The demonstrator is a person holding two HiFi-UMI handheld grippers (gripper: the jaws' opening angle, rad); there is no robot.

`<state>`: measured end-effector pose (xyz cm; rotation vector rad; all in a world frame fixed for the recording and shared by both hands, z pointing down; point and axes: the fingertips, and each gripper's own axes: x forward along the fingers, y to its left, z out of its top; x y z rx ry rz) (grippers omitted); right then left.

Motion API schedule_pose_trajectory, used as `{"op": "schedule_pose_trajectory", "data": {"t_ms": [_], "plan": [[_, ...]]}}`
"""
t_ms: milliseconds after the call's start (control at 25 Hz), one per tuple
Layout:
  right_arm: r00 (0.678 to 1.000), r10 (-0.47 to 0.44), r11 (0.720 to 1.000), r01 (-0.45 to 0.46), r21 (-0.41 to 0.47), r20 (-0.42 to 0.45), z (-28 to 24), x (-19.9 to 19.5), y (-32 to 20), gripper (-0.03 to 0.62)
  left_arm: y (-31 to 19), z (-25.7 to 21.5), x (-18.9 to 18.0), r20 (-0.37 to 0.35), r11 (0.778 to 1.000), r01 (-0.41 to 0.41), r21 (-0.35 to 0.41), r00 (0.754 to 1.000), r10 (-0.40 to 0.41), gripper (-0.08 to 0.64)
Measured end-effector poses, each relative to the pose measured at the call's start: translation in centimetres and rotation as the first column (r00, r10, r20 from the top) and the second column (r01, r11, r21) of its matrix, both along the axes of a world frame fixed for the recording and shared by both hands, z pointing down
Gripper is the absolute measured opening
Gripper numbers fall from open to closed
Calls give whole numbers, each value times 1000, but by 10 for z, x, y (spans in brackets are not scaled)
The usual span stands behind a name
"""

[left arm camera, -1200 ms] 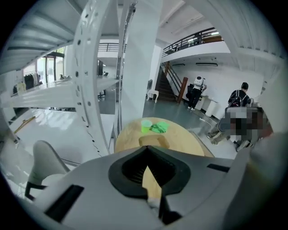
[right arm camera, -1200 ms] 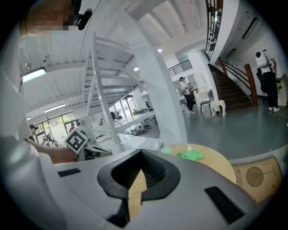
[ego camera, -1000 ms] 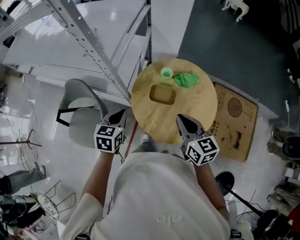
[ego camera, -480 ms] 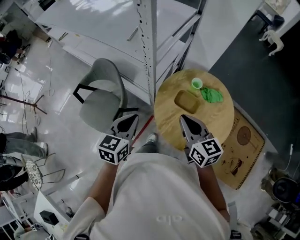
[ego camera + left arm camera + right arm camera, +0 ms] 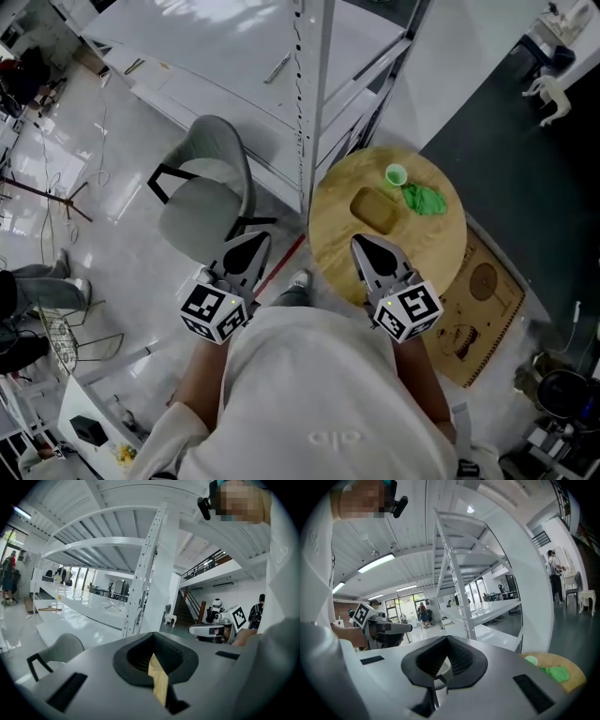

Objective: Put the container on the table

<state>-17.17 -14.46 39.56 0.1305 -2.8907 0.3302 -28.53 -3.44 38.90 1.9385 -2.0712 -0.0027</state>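
Note:
A round wooden table [image 5: 422, 248] stands at the right of the head view. It carries a shallow rectangular wooden container [image 5: 373, 210], a small green cup [image 5: 396, 173] and a crumpled green cloth [image 5: 424, 199]. My right gripper [image 5: 366, 247] hovers over the table's near edge, shut and holding nothing, a little short of the container. My left gripper [image 5: 248, 247] is shut and holding nothing, over the floor to the left of the table, beside a grey chair [image 5: 202, 202]. In the right gripper view the cloth [image 5: 555, 673] and the cup [image 5: 530, 660] show at the lower right.
A tall white metal shelf rack [image 5: 314, 94] rises just behind the table and chair. A printed cardboard sheet [image 5: 478, 309] lies on the floor to the right of the table. Stands and cables clutter the far left floor [image 5: 37, 187].
The head view has swung, so the table now lies further right and the chair nearer the middle. Both grippers have risen a little and stay shut.

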Motion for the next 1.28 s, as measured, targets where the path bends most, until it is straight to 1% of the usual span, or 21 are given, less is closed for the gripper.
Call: {"op": "schedule_pose_trajectory", "data": {"t_ms": [160, 400, 520, 960, 1280], "plan": [[1000, 11, 1000, -11, 8, 5, -3, 5, -1, 26, -5, -9, 4, 24, 999, -26, 23, 999, 26, 15], [1000, 27, 999, -27, 23, -8, -1, 12, -5, 25, -19, -15, 6, 23, 997, -60, 52, 998, 59, 15], [1000, 25, 999, -25, 30, -17, 0, 13, -5, 25, -24, -14, 9, 27, 996, -75, 49, 997, 74, 15], [998, 57, 998, -57, 23, -28, 3, 16, -13, 25, -33, -6, 7, -1, 995, -92, 40, 996, 93, 15], [998, 60, 998, -59, 16, -35, 4, 11, -16, 25, -37, 0, 0, -15, 996, -85, 20, 996, 85, 15]]}}
